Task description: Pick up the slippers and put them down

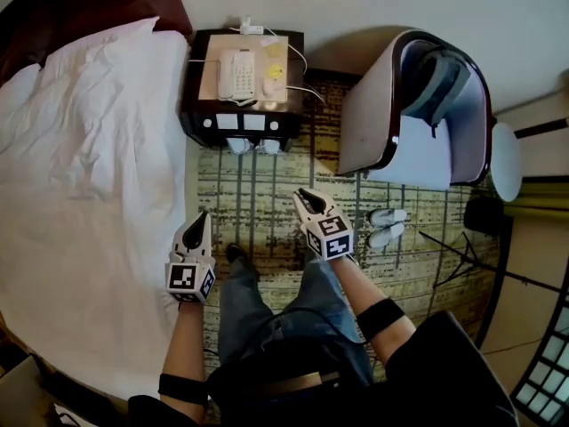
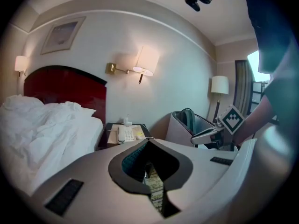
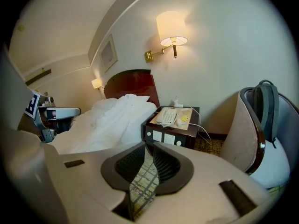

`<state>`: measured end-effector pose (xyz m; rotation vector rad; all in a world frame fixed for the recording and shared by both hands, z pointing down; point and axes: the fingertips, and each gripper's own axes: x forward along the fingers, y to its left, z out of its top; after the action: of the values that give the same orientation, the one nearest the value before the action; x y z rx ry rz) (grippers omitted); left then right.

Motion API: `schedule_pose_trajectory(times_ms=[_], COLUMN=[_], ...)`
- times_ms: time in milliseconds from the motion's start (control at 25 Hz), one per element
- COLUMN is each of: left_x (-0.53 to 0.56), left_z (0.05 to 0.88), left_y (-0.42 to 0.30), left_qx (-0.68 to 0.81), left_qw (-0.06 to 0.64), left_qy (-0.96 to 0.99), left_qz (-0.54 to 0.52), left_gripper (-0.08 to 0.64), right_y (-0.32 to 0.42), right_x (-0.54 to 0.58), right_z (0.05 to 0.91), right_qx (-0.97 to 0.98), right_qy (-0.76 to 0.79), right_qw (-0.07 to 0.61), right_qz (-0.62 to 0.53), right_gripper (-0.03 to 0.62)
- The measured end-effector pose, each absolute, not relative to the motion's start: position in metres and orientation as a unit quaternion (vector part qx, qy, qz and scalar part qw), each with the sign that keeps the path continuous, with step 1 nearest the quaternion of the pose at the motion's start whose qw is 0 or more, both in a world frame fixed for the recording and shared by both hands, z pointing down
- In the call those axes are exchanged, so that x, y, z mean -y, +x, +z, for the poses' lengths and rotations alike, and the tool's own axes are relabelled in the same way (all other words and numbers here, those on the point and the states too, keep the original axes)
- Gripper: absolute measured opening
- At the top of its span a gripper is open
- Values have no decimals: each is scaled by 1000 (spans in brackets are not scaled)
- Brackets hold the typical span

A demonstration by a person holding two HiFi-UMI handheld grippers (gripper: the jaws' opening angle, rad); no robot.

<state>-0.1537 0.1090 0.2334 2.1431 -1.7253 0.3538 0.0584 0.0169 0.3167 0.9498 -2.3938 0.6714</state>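
A pair of white slippers [image 1: 387,225] lies side by side on the patterned carpet, in front of the armchair [image 1: 391,118]. My right gripper [image 1: 307,196] hovers over the carpet to the left of them, apart from them. In the right gripper view its jaws [image 3: 150,149] stand slightly apart, with only carpet showing in the gap. My left gripper [image 1: 204,218] hangs by the bed's edge, further left. Its jaws [image 2: 148,143] are closed and hold nothing. Neither gripper view shows the slippers.
A white bed [image 1: 80,167] fills the left. A dark nightstand [image 1: 200,114] with a phone [image 1: 236,74] stands ahead, with two small white things [image 1: 253,146] at its foot. A backpack [image 1: 436,83] sits in the armchair. A dark stand [image 1: 462,256] is on the right.
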Motion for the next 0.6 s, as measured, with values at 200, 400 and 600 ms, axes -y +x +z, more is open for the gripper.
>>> schedule_pose_trajectory(times_ms=[200, 400, 600], left_x=[-85, -56, -24], left_z=[271, 325, 405], left_y=[-133, -128, -125], left_qx=[624, 628, 620], left_qw=[194, 194, 210], left_qy=[746, 742, 747], left_qz=[131, 130, 118], left_gripper=[4, 4, 4], right_y=[61, 53, 41], right_x=[12, 40, 62], right_z=[376, 444, 529], right_qx=[870, 853, 825], right_qy=[327, 320, 327], right_qw=[244, 200, 129], right_qz=[279, 362, 443], right_gripper=[151, 307, 364])
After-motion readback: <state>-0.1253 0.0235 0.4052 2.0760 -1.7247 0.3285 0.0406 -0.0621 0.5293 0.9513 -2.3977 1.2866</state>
